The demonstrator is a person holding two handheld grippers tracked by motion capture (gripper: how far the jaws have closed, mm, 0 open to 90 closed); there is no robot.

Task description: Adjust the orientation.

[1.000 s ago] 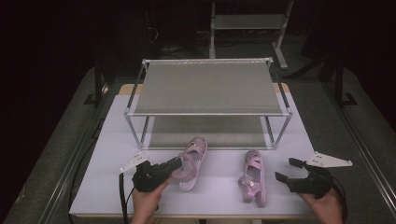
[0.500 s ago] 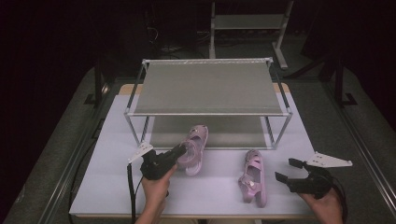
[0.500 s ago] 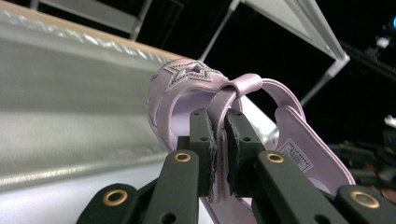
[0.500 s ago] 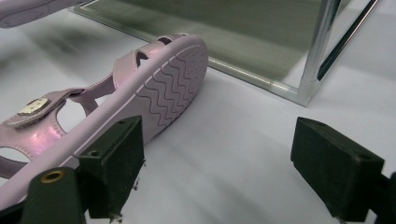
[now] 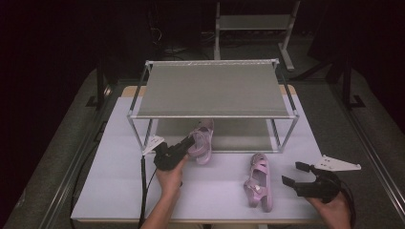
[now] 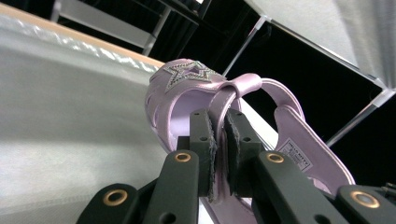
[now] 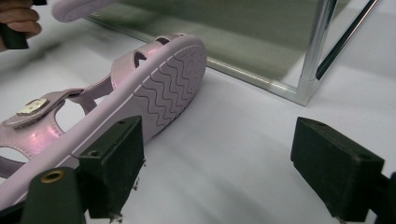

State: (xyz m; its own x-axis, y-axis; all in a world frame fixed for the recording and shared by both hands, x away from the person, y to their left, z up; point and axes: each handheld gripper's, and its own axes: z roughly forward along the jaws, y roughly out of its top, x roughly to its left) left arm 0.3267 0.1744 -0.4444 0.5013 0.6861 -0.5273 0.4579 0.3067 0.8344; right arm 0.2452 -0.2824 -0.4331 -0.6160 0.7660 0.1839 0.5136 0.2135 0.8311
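The left gripper (image 5: 187, 143) has its jaws clamped tight on the strap of one pink sandal (image 5: 202, 141), and in the left gripper view that strap (image 6: 223, 105) is pinched flat between the two black pads, with the star-decorated upper (image 6: 189, 77) rising just beyond. The sandal's toe is poking in under the front rail of the metal shoe rack (image 5: 212, 115), right at the lip of the lower shelf (image 5: 239, 135). Over on the other side, the right gripper (image 5: 298, 174) sits with its jaws wide apart and nothing between them, resting near the second sandal (image 5: 258, 182), which lies on its side on the white table (image 5: 110, 181), sole showing in the right gripper view (image 7: 161, 100). The job now looks like sliding the held sandal onto that lower shelf, and the trick is to keep the toe low enough to clear the rail above without scraping the shelf edge, then push it well in and set it flat before letting go. A strap grip lets the shoe swing, so a slow, level approach should keep it from twisting. Leave room beside it for its partner.
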